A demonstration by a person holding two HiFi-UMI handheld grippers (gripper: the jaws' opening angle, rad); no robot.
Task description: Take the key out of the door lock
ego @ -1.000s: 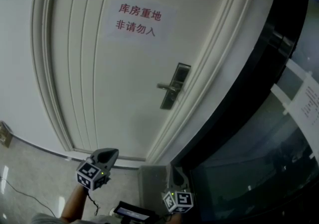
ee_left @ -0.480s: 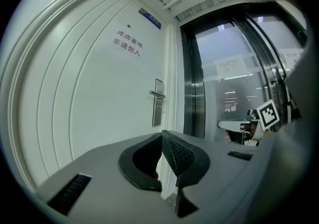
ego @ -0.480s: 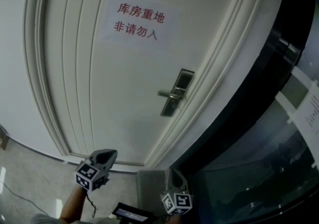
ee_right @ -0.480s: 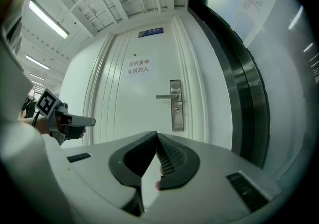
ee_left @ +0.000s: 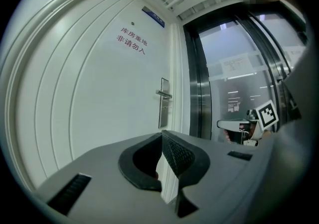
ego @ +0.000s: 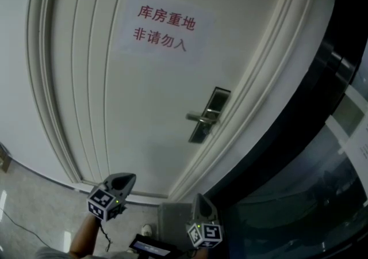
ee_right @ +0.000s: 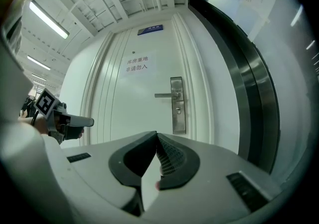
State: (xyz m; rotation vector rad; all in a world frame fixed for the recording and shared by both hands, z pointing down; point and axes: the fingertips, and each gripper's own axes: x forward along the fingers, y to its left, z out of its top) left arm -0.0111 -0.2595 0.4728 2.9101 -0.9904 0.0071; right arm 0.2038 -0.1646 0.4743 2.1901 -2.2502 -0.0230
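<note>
A white door (ego: 144, 102) carries a silver lock plate (ego: 209, 115) with a lever handle (ego: 198, 117) pointing left. In the right gripper view the lock plate (ee_right: 178, 104) stands straight ahead, with a small dark spot (ee_right: 178, 112) under the lever. It is too small to tell whether that spot is the key. My left gripper (ego: 127, 177) and right gripper (ego: 199, 198) are low in the head view, both well short of the door. The left gripper (ee_left: 162, 132) is shut with nothing in it. The right gripper (ee_right: 156, 133) is shut and holds nothing.
A paper sign (ego: 164, 26) with red characters is stuck on the door above the lock. A dark metal frame with glass panels (ego: 299, 154) runs along the right of the door. A pale wall (ego: 14, 68) lies left. A small dark device (ego: 152, 246) shows at the bottom edge.
The door and lock plate have grown larger and slid right and down in the head view as I came closer. Both grippers keep their places in the picture, still shut.
</note>
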